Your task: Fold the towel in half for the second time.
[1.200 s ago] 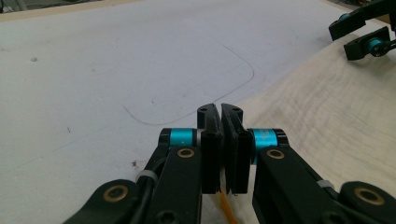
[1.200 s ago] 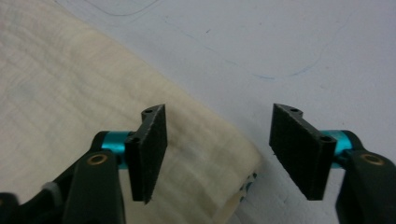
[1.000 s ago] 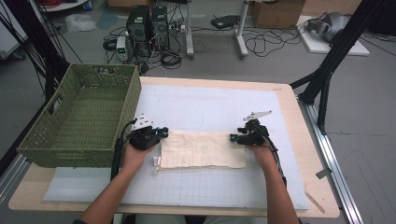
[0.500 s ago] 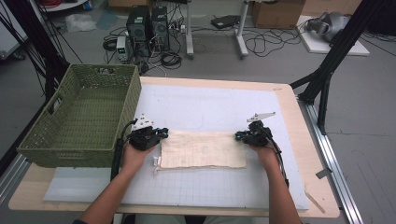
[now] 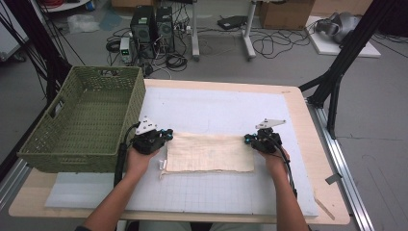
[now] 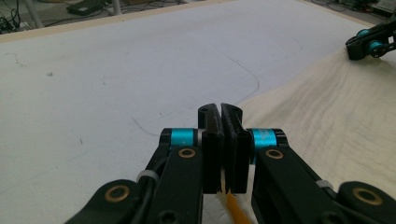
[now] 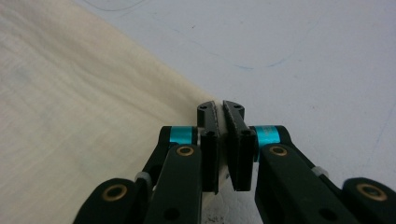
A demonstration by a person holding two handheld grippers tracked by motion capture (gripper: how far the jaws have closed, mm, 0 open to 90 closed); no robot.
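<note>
A cream cloth (image 5: 209,153) lies flat on the white mat (image 5: 216,106), folded into a long rectangle. My left gripper (image 5: 168,134) is at its far left corner. In the left gripper view the jaws (image 6: 220,109) are shut, with a strip of the cloth (image 6: 317,112) pinched between them. My right gripper (image 5: 248,139) is at the far right corner. In the right gripper view its jaws (image 7: 220,106) are shut on the edge of the cloth (image 7: 79,93). The right gripper (image 6: 371,44) also shows far off in the left gripper view.
A green woven basket (image 5: 130,120) stands on the table's left side, close beside my left hand. The wooden table edge (image 5: 312,144) runs along the right. Black frame legs, cables and computer boxes sit on the floor beyond the table.
My right hand has shifted slightly to the right at the cloth's far right corner. The left hand and the cloth have stayed where they were.
</note>
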